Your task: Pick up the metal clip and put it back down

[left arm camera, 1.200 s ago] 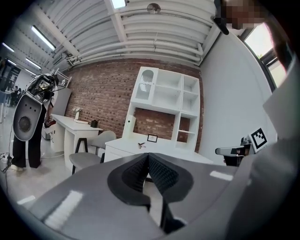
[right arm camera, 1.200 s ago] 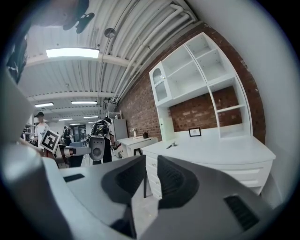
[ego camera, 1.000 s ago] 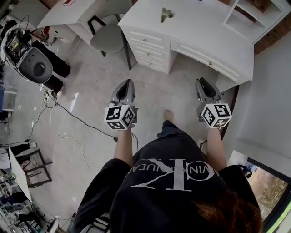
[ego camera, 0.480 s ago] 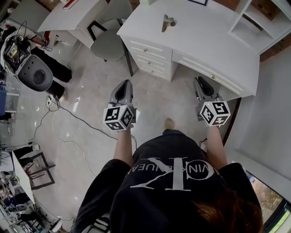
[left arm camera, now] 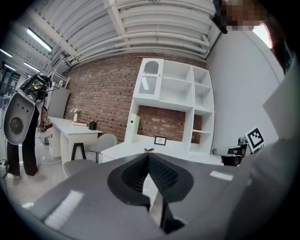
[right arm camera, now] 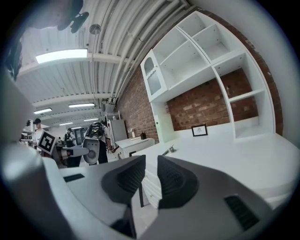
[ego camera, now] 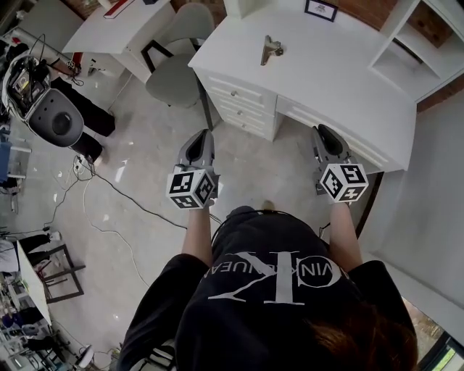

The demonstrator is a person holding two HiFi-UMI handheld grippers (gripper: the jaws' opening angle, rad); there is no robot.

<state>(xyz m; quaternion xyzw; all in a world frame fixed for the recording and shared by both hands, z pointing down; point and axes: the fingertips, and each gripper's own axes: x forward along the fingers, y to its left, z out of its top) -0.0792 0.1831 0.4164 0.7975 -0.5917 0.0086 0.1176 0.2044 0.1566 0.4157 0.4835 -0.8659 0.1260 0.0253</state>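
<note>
The metal clip [ego camera: 271, 49] lies on the white desk [ego camera: 341, 80], far ahead of both grippers. My left gripper [ego camera: 201, 135] hangs over the floor short of the desk's drawer front, its jaws shut tip to tip and empty. In the left gripper view the clip [left arm camera: 149, 150] shows as a tiny shape just above the left gripper's [left arm camera: 148, 156] tip. My right gripper [ego camera: 322, 131] hovers near the desk's front edge, open by a narrow gap and holding nothing. From the right gripper view the clip [right arm camera: 169, 150] lies on the desktop beyond the right gripper [right arm camera: 151, 161].
A grey chair [ego camera: 174, 61] stands between the desk and a second white desk [ego camera: 109, 29]. A small framed picture [ego camera: 321, 9] and a white shelf unit [ego camera: 420, 43] sit at the desk's back. A white-and-black machine [ego camera: 51, 109] and floor cables [ego camera: 123, 196] are at the left.
The desk and the clip have slid lower in the head view as the person steps closer. Both grippers keep their pose in front of the body.
</note>
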